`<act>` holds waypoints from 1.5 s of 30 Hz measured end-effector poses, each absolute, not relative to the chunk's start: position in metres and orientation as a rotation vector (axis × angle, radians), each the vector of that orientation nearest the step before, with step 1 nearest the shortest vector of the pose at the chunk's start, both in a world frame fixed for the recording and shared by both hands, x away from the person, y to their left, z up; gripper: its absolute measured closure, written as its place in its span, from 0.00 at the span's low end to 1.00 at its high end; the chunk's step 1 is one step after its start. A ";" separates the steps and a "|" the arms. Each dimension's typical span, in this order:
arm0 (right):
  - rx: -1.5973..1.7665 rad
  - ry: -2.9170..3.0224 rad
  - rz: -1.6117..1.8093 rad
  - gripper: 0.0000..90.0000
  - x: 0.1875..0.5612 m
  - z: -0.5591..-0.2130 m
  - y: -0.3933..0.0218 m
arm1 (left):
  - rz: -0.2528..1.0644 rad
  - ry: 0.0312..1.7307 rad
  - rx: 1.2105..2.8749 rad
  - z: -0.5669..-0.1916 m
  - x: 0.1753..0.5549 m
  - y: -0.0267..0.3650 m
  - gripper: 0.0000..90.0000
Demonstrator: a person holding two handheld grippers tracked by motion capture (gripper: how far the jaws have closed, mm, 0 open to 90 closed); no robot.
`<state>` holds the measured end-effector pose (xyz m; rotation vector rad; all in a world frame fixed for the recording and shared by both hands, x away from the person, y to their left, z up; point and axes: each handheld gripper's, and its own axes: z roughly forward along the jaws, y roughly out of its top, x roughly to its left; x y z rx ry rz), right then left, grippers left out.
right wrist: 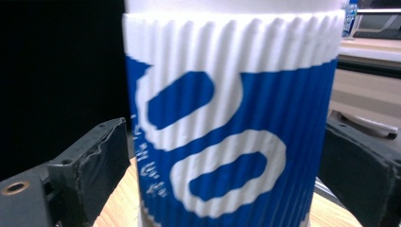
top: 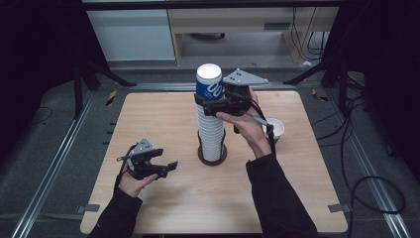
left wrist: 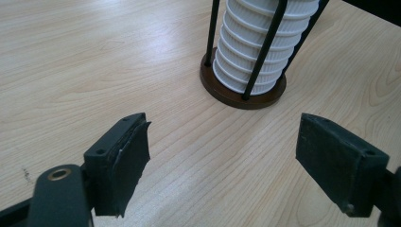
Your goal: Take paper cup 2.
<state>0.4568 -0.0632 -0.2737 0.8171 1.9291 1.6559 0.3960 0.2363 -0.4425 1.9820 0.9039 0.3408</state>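
The right hand-held gripper [top: 210, 103] reaches in level at upper centre of the frame, wrist raised, its jaws flanking the blue-and-white top cup [top: 209, 82] of the cup stack [top: 211, 134] without clearly pressing it. The left hand-held gripper [top: 168, 167] rests low at lower left above the surface [top: 163, 119], jaws apart and holding nothing.

Ribbed blue-and-white paper cup [right wrist: 231, 132], matt black rubbery pads [left wrist: 127, 161], smooth pale wood-grain table [top: 163, 124].
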 end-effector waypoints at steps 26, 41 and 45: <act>0.775 1.911 1.658 0.23 0.454 -0.261 -0.066 | 0.336 0.901 1.985 -0.443 0.396 0.235 0.20; 0.731 1.866 1.706 0.24 0.451 -0.237 -0.067 | 0.336 0.902 1.980 -0.443 0.395 0.235 0.19; 0.725 1.850 1.710 0.24 0.450 -0.230 -0.067 | 0.335 0.901 1.982 -0.443 0.395 0.235 0.20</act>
